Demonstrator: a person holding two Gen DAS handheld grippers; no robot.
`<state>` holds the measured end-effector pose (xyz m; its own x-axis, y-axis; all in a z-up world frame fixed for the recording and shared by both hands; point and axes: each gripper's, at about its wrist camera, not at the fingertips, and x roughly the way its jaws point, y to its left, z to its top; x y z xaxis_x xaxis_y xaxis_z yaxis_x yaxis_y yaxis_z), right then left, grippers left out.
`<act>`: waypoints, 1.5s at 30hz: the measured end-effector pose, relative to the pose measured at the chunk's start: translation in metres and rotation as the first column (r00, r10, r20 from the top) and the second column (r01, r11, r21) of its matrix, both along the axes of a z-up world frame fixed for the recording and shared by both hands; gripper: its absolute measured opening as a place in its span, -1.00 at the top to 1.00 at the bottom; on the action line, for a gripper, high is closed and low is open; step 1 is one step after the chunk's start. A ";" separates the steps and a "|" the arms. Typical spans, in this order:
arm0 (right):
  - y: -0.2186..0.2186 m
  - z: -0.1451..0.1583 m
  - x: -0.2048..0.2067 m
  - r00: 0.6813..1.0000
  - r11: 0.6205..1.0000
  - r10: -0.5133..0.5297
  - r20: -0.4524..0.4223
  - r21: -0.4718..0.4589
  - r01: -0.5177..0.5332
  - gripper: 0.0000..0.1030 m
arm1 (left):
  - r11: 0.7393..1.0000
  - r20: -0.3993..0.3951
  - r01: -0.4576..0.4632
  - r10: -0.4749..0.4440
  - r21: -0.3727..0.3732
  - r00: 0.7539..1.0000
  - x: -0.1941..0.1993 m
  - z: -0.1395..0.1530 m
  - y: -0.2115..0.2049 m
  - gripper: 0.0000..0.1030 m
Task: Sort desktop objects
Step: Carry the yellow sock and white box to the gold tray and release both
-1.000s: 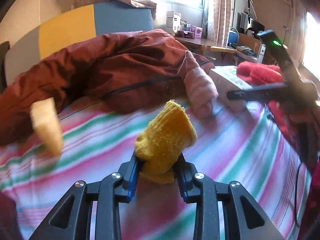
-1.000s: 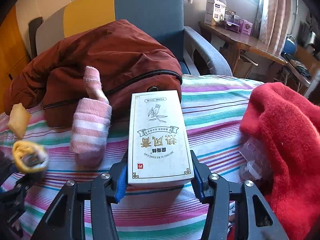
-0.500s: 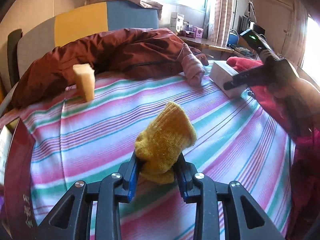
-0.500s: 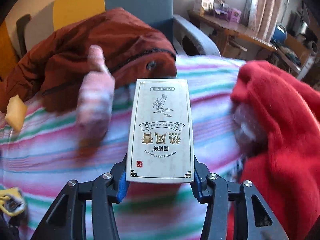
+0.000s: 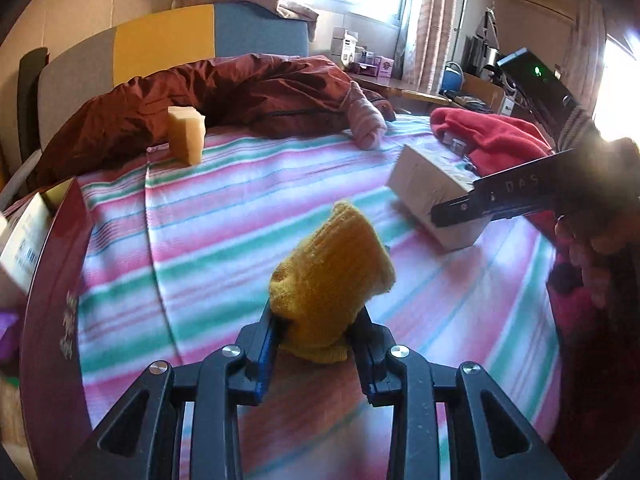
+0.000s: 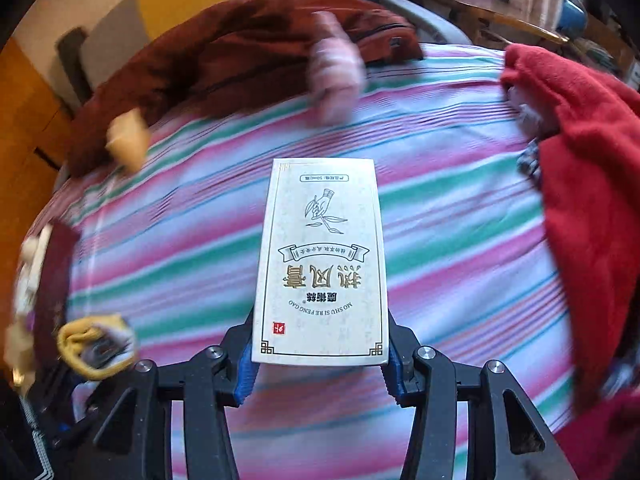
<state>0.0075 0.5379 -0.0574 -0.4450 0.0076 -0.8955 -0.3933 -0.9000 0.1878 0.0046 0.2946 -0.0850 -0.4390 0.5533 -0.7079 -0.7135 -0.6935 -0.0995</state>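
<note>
White box (image 6: pixel 320 264): flat, rectangular carton, cream-white face with a thin dark border, corner frets, a leaf-and-hand drawing, a ribbon banner, gold Chinese characters, the Latin line "MO SHU SI RE FENG GAO" and a small red seal. The print is seen upside down from the right wrist view. The long axis is laid along the fingers of the right tongs (image 6: pixel 320 364), pointing away from the camera toward the brown jacket (image 6: pixel 240 60); the near short end is clamped between the blue pads, which are pressed on both long edges. The box is held clear above the striped cloth (image 6: pixel 460 240), with the red garment (image 6: pixel 592 168) off to its right.

Yellow sock (image 5: pixel 332 276): knitted, mustard, bunched. It is gripped at its lower end by the left tongs (image 5: pixel 316 344), narrowly parted and closed on the fabric; the free end is pointed up and away from the camera. It is held above the striped cloth, left of the box.

Relative to the box, as seen from the left wrist view: a pink striped sock (image 5: pixel 366 124) is lying beyond it against the jacket; a pale sponge block (image 5: pixel 186 134) is standing far to its left; a dark red tray (image 5: pixel 52 280) is at the far left edge.
</note>
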 end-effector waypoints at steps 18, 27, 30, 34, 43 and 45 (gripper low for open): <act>-0.126 0.033 0.031 0.988 0.997 0.041 -0.147 -0.061 -0.050 0.01 | 0.988 0.024 -0.016 0.013 0.155 1.000 0.047 0.042 -0.106 0.44; -0.199 0.063 0.016 0.963 0.980 0.159 -0.219 -0.083 -0.181 0.01 | 0.949 0.085 -0.174 0.157 0.264 0.984 0.035 0.065 -0.187 0.44; -0.228 0.071 0.004 0.947 0.967 0.211 -0.241 -0.087 -0.238 0.01 | 0.923 0.089 -0.270 0.256 0.273 0.963 0.028 0.071 -0.222 0.44; -0.265 0.069 -0.013 0.933 0.951 0.265 -0.244 -0.093 -0.294 0.01 | 0.880 0.103 -0.398 0.385 0.258 0.917 0.017 0.071 -0.267 0.44; -0.304 0.052 -0.047 0.943 0.957 0.265 -0.202 -0.065 -0.283 0.00 | 0.781 0.201 -0.596 0.563 0.189 0.802 -0.010 0.042 -0.343 0.44; -0.306 0.048 -0.052 0.950 0.962 0.248 -0.189 -0.065 -0.264 0.00 | 0.779 0.189 -0.602 0.573 0.178 0.798 -0.012 0.040 -0.347 0.44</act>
